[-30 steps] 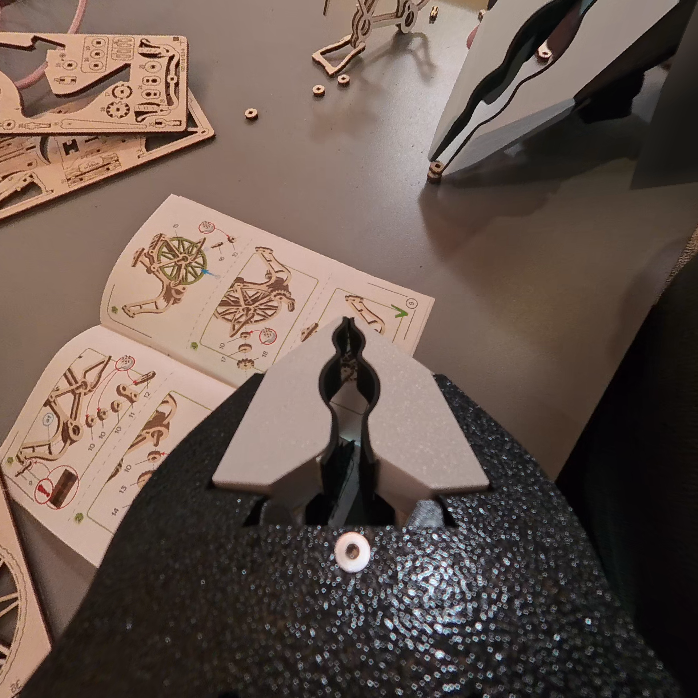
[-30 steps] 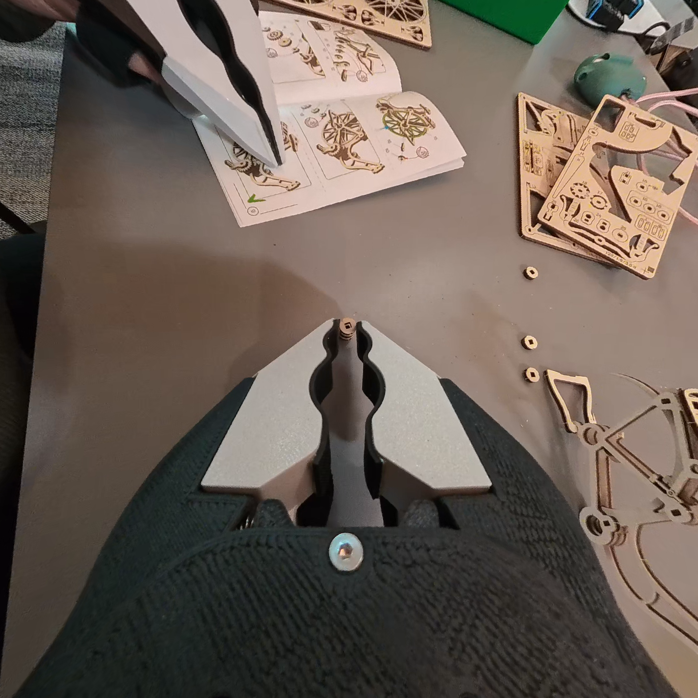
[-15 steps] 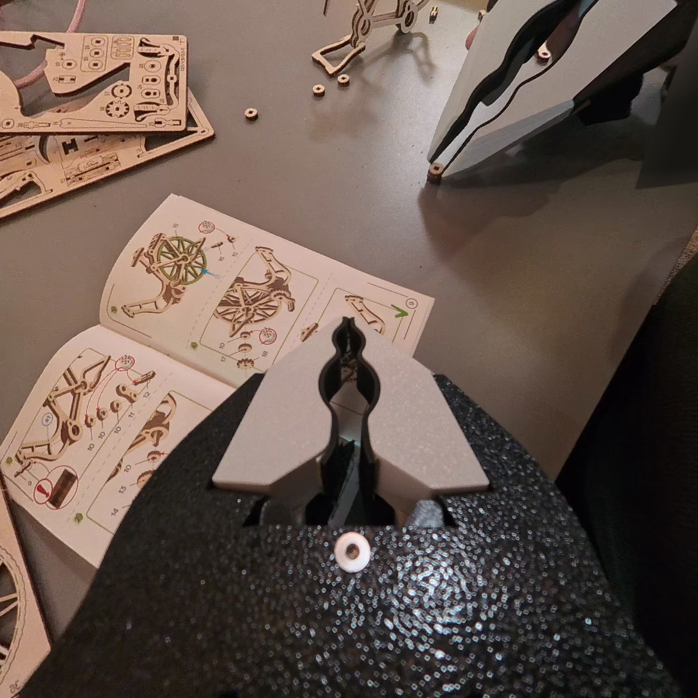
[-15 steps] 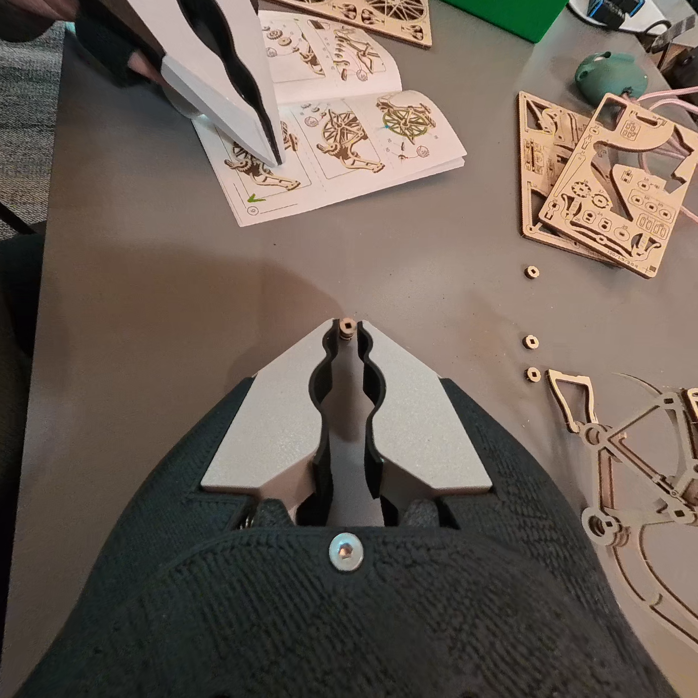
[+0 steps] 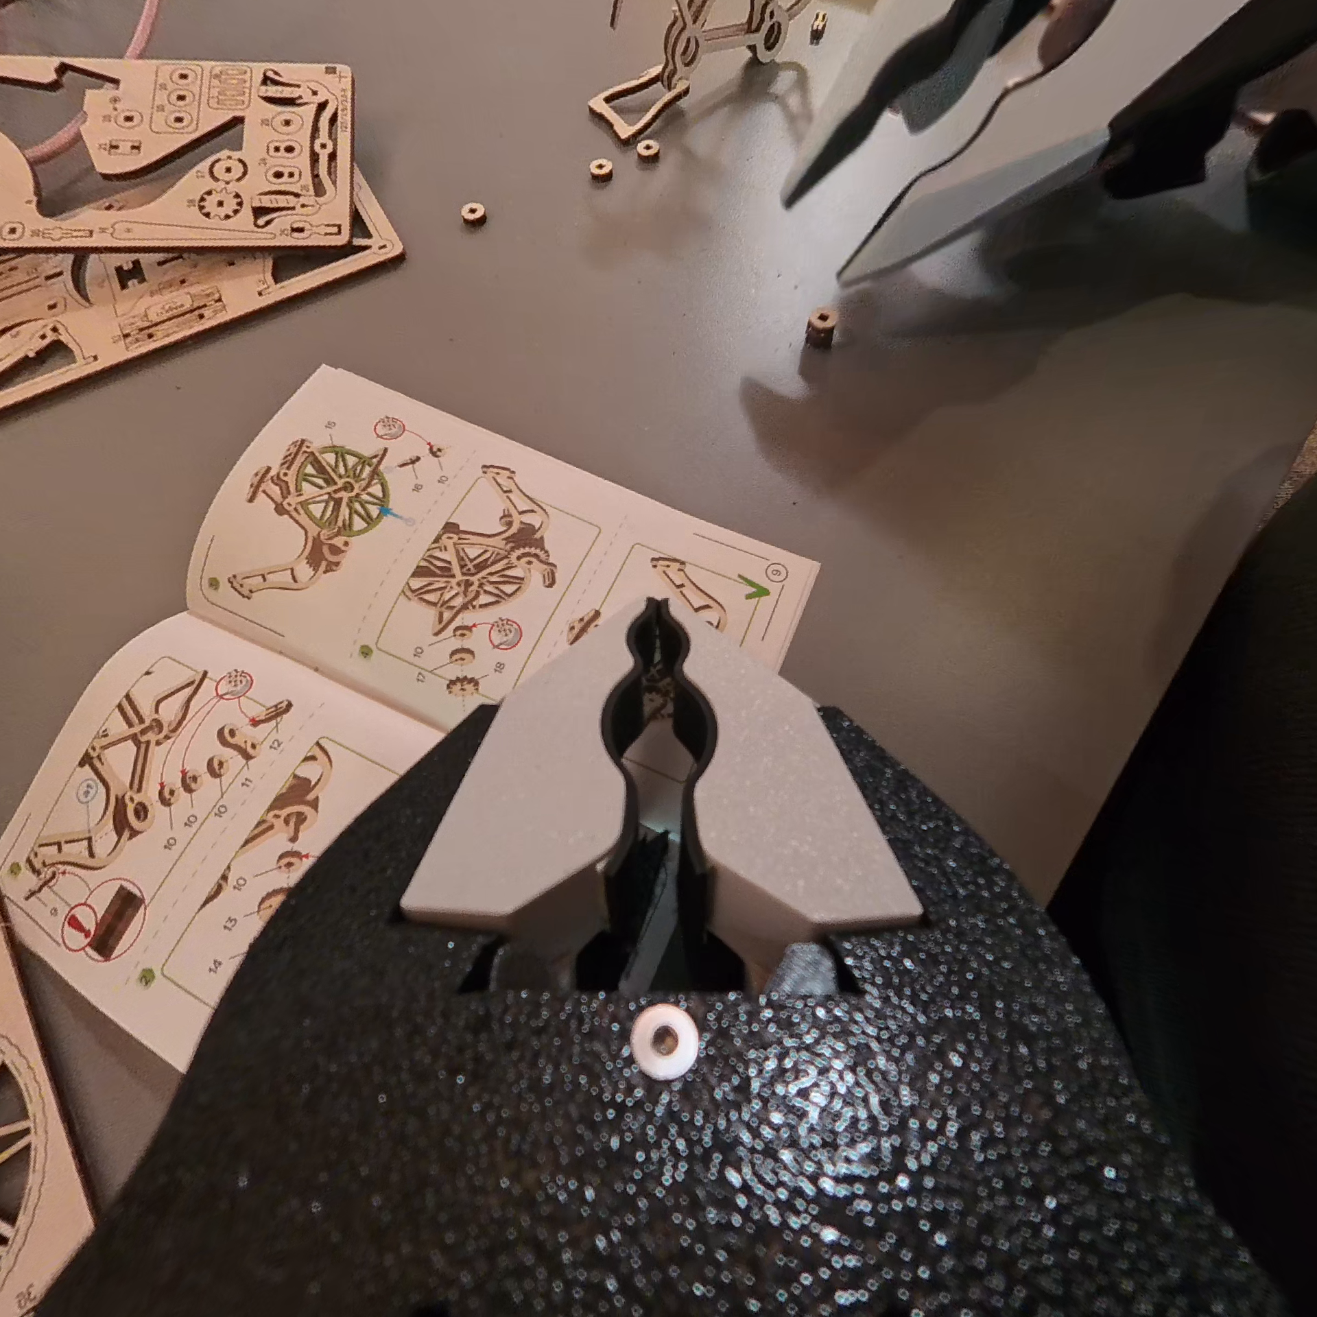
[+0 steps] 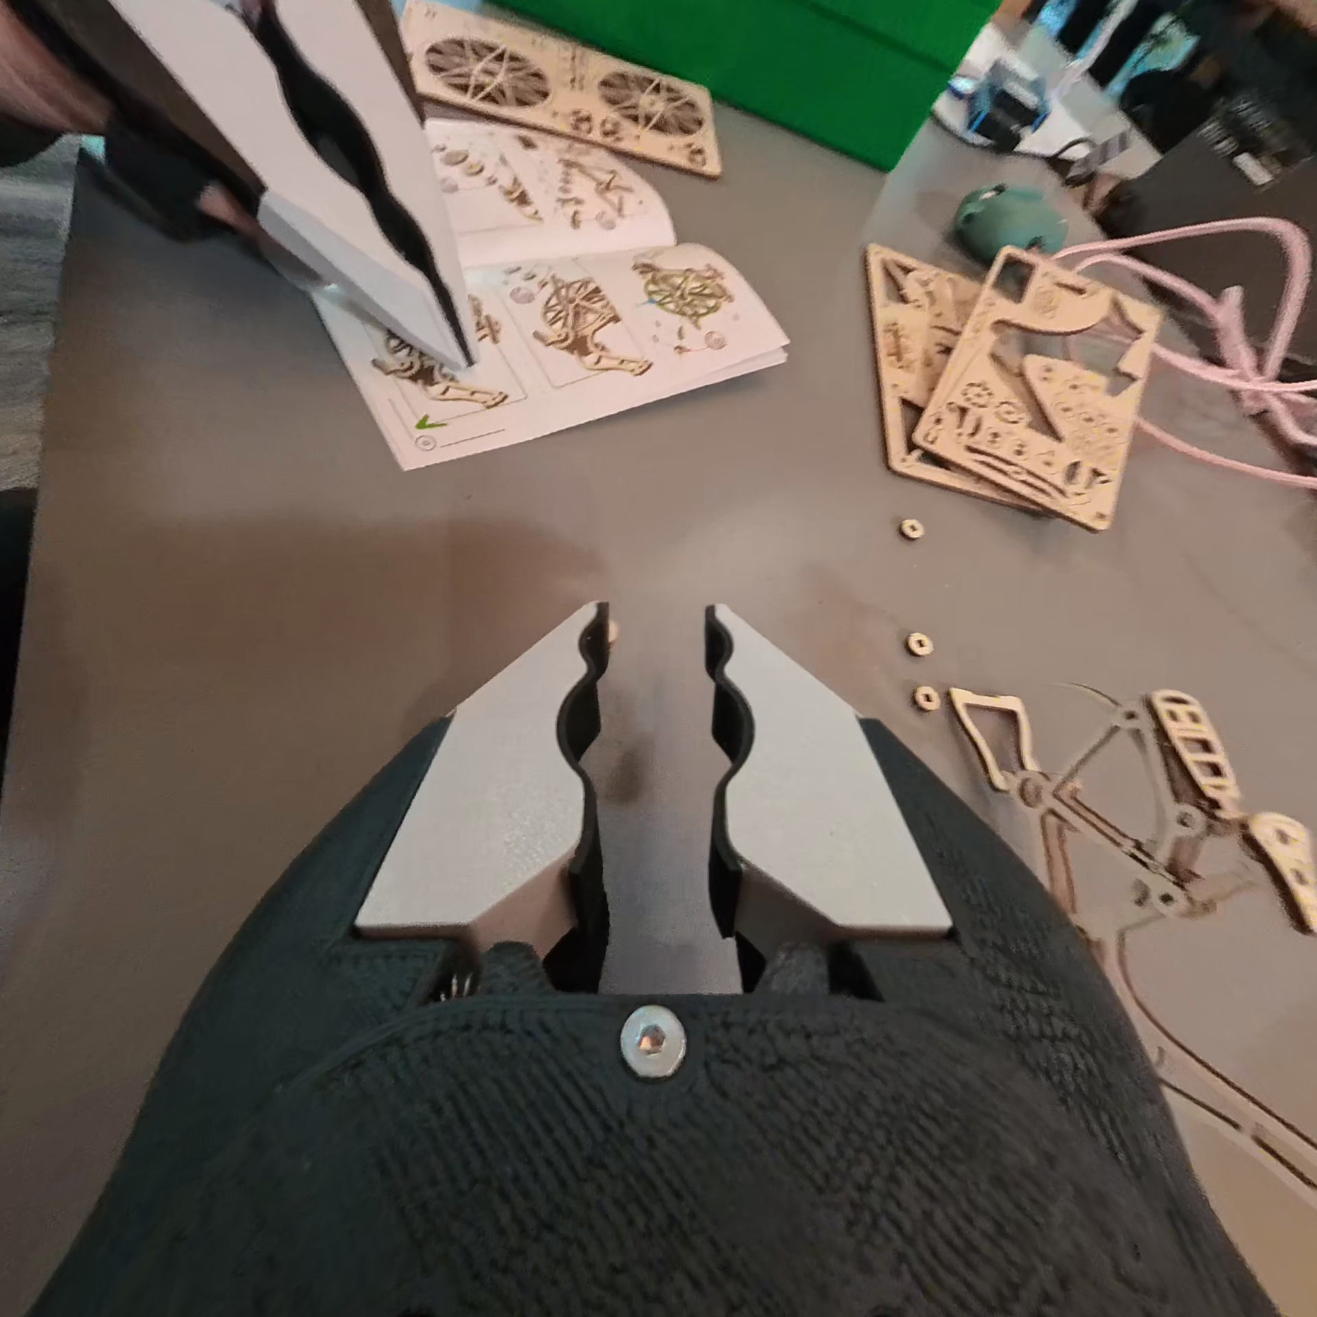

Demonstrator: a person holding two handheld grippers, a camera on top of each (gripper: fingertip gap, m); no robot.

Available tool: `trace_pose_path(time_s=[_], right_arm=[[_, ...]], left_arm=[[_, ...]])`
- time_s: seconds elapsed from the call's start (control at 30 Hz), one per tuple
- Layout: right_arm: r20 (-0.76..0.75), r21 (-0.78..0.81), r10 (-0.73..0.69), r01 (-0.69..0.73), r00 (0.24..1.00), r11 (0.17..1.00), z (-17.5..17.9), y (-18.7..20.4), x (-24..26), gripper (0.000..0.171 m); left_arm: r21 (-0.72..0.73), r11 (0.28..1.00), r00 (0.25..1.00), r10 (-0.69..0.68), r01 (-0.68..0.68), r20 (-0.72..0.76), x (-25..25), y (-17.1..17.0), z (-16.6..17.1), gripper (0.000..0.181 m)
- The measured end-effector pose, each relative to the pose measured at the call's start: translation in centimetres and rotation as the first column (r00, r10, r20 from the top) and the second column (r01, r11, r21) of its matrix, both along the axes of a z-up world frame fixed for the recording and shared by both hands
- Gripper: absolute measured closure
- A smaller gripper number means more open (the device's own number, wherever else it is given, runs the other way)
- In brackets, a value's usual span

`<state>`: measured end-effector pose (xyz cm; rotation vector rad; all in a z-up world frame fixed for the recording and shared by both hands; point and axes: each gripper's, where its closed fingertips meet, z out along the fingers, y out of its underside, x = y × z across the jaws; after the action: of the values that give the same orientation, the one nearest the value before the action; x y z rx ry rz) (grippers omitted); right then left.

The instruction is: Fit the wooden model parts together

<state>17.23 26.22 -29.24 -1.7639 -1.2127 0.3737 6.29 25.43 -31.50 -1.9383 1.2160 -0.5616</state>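
The right gripper (image 6: pixel 656 613) hangs above the grey desk (image 6: pixel 214 641) with its jaws apart and empty. A small wooden spacer (image 5: pixel 821 329) stands alone on the desk just under its tips. The left gripper (image 5: pixel 657 606) has its jaws closed, empty, over the open instruction booklet (image 5: pixel 299 570).

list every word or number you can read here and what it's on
I won't copy out any writing; these things bear it:
instruction booklet: printed numbers beside the assembly drawings.
wooden part sheets: small engraved numbers, mostly too small to read.
Nothing else shows writing.
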Motion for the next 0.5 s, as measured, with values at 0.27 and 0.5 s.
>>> trace_pose_path(time_s=[0.27, 0.5], right_arm=[[-0.11, 0.126, -0.123, 0.137, 0.986, 0.983, 2.9, 1.7, 1.7, 0.142], [-0.133, 0.153, -0.195, 0.215, 0.972, 0.965, 3.4, 2.5, 2.8, 0.143]], left_arm=[[0.003, 1.0, 1.0, 0.0, 0.0, -0.001, 0.0, 0.0, 0.0, 0.181], [0.003, 1.0, 1.0, 0.0, 0.0, -0.001, 0.0, 0.0, 0.0, 0.181]])
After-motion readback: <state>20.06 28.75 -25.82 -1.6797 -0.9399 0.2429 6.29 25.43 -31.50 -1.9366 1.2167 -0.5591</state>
